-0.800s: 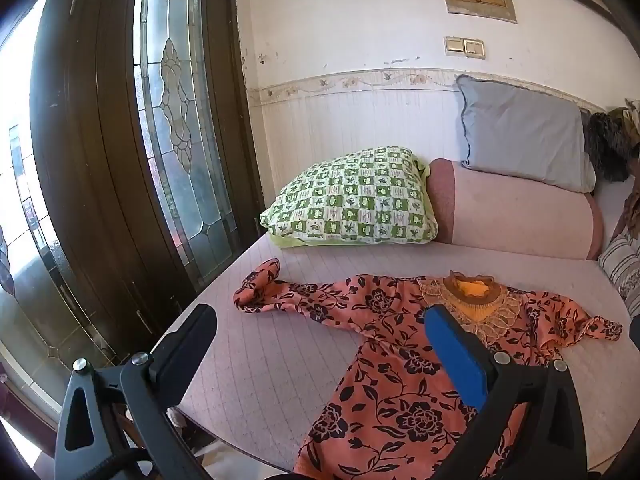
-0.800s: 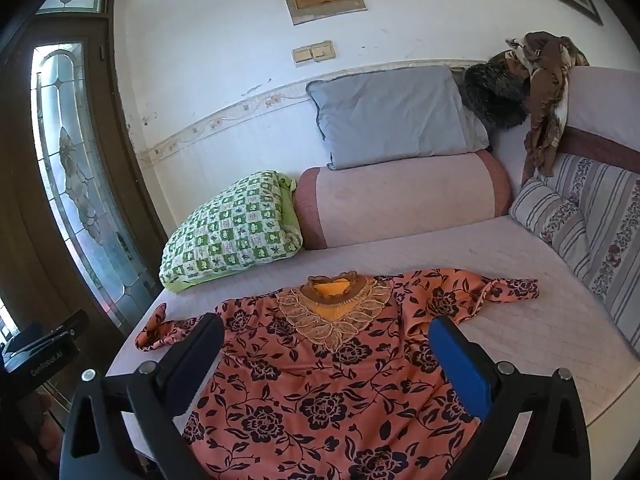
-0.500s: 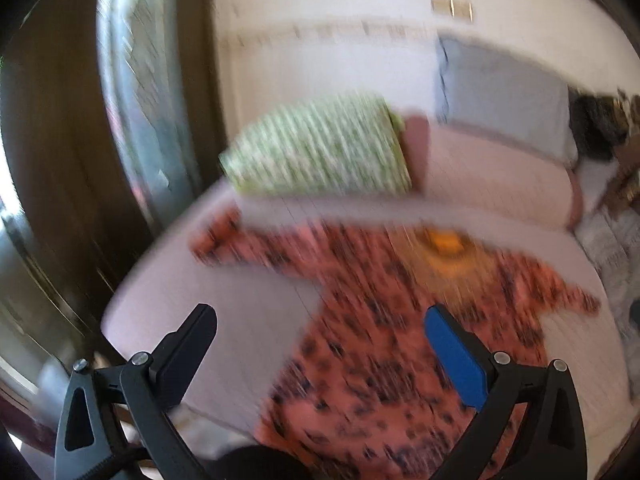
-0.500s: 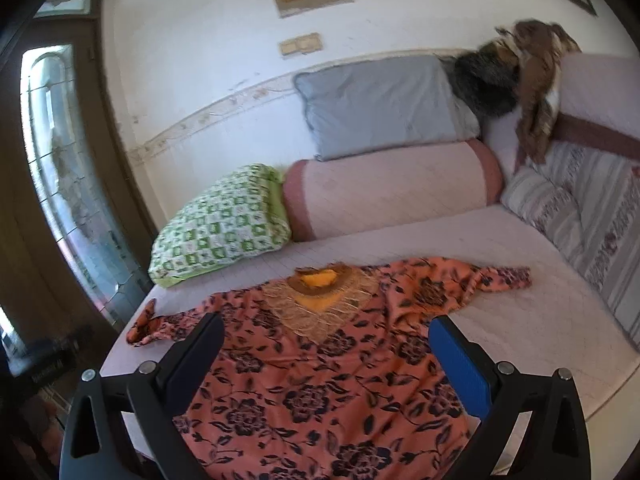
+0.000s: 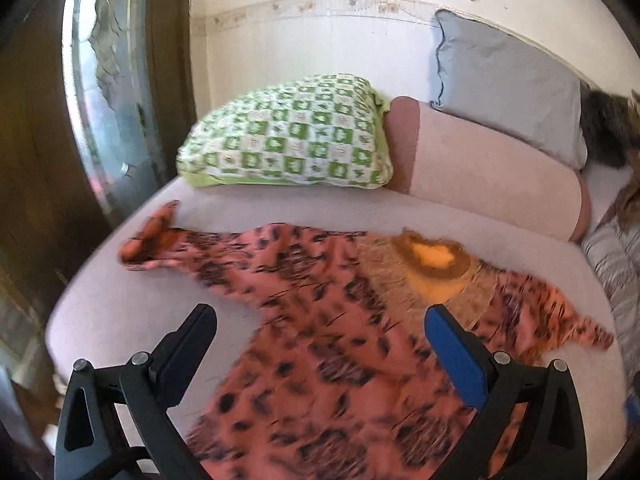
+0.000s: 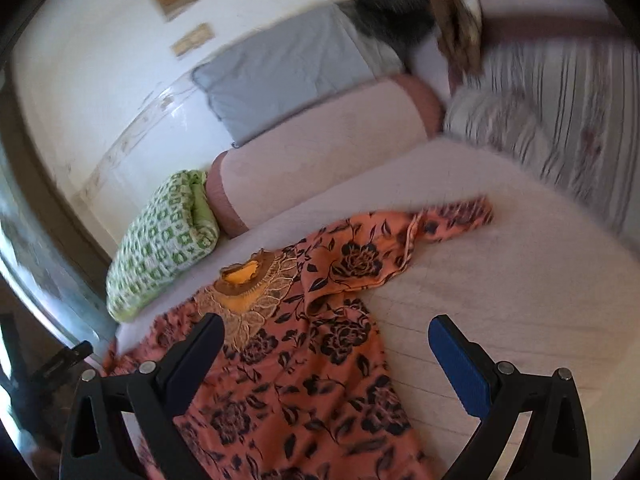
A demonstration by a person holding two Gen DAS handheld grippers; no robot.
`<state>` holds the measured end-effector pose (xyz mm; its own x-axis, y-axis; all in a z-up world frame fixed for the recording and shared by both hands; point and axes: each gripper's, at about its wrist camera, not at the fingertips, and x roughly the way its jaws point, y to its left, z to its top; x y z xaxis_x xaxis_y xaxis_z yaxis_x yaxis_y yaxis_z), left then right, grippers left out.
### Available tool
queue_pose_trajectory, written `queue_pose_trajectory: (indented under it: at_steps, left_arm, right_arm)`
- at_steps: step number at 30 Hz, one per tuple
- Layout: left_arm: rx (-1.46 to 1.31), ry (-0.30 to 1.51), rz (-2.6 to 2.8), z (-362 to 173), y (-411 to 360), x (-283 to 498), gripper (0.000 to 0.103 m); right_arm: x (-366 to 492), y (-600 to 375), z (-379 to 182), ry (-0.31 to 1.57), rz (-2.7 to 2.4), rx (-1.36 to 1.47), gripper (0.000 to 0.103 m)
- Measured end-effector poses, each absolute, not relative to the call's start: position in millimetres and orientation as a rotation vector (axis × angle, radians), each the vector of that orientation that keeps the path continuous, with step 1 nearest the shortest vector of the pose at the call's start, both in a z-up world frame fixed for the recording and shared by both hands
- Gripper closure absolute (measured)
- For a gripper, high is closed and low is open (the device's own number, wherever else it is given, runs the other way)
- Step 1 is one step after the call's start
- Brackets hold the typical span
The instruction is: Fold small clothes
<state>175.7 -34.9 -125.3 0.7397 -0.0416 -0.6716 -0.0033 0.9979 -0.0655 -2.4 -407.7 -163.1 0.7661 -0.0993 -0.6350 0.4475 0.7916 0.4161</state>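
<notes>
— Where spread flat on the bed [image 6: 500,280]: an orange flowered dress [image 5: 320,320], sleeves out to both sides, neckline toward the pillows. Blurred in the left view

— And the tongs?

— Left gripper [image 5: 320,332] wide open, holding nothing, above the dress body. Right gripper [image 6: 326,344] wide open too, empty, one finger over the dress, the blue one over bare bed

— Behind the dress?

— Green checked pillow [image 5: 288,132], pink bolster [image 5: 488,164], grey pillow [image 5: 508,84] against the wall
</notes>
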Motion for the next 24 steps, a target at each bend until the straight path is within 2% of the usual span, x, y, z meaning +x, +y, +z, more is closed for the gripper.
queue_pose_trajectory:
  at_steps: [4,8,11,17,19,20,21,22,24]
  left_arm:
    - [-0.11,0.775,-0.017,-164,-48,211,0.0]
    - [-0.012,0.851,0.03,-214,-63,236,0.0]
    - [0.036,0.948,0.012,-230,-63,252,0.0]
    - [0.145,0.887,0.088,-239,-51,271,0.0]
    - [0.143,0.876,0.115,-241,-43,279,0.0]
    - [0.141,0.872,0.134,-242,-39,284,0.0]
    - [0.138,0.868,0.156,-242,-34,288,0.0]
    - [0.131,0.866,0.179,-242,-30,292,0.0]
    - [0.103,0.872,0.202,-242,-20,300,0.0]
  right_arm:
    - [23,-463,-206,0.611,-0.377,0.84,0.0]
    - [64,-499,-247,0.587,-0.402,1.01,0.001]
    - [94,-528,-265,0.556,-0.426,1.089,0.001]
    - [129,-581,-300,0.491,-0.553,1.267,0.015]
    - [134,-593,-309,0.474,-0.589,1.303,0.024]
    - [136,-599,-313,0.473,-0.608,1.312,0.036]
    - [138,-603,-316,0.472,-0.625,1.314,0.06]
    - [140,-606,-320,0.473,-0.639,1.321,0.073]
    - [142,-608,-322,0.465,-0.649,1.349,0.084]
